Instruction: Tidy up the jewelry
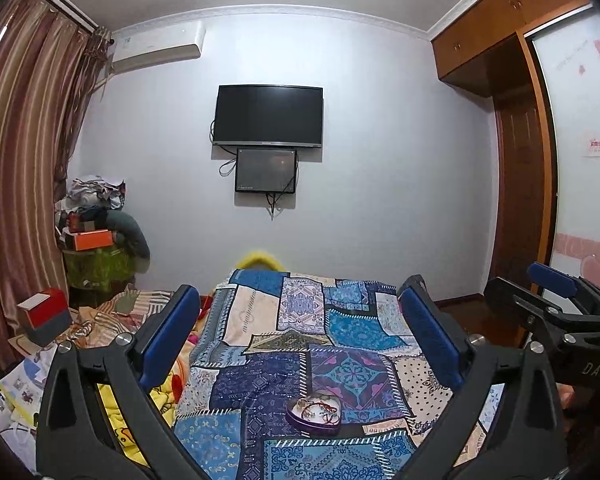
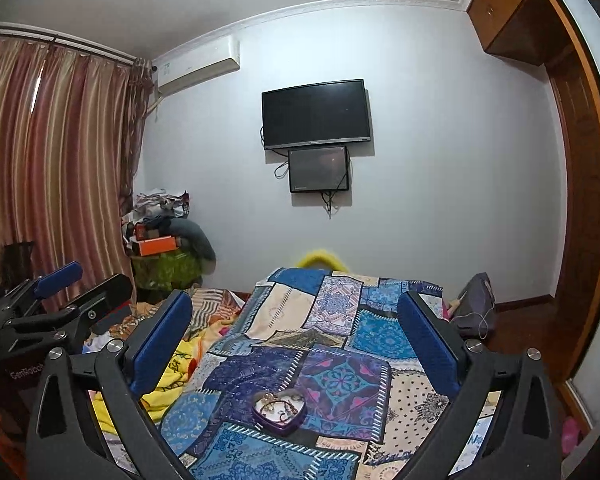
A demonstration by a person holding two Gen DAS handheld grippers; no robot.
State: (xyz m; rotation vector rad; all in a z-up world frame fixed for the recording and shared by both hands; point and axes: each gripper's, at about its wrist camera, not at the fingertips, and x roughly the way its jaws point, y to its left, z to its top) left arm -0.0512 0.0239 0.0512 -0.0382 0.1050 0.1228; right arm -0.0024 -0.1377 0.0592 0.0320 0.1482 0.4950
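A purple heart-shaped tin (image 1: 315,412) holding tangled jewelry lies open on the blue patchwork bedspread (image 1: 284,320). It also shows in the right wrist view (image 2: 279,410). My left gripper (image 1: 300,312) is open and empty, held above and behind the tin. My right gripper (image 2: 296,320) is open and empty too, at about the same height. Each gripper shows at the edge of the other's view: the right one (image 1: 556,292) at far right, the left one (image 2: 60,292) at far left.
A red and grey box (image 1: 46,316) and papers (image 1: 20,388) lie left of the bed with a yellow cloth (image 2: 172,376). A cluttered stand (image 1: 96,248) is in the corner by the curtains. A grey bag (image 2: 476,300) sits at the bed's right side. A wardrobe (image 1: 520,168) stands at right.
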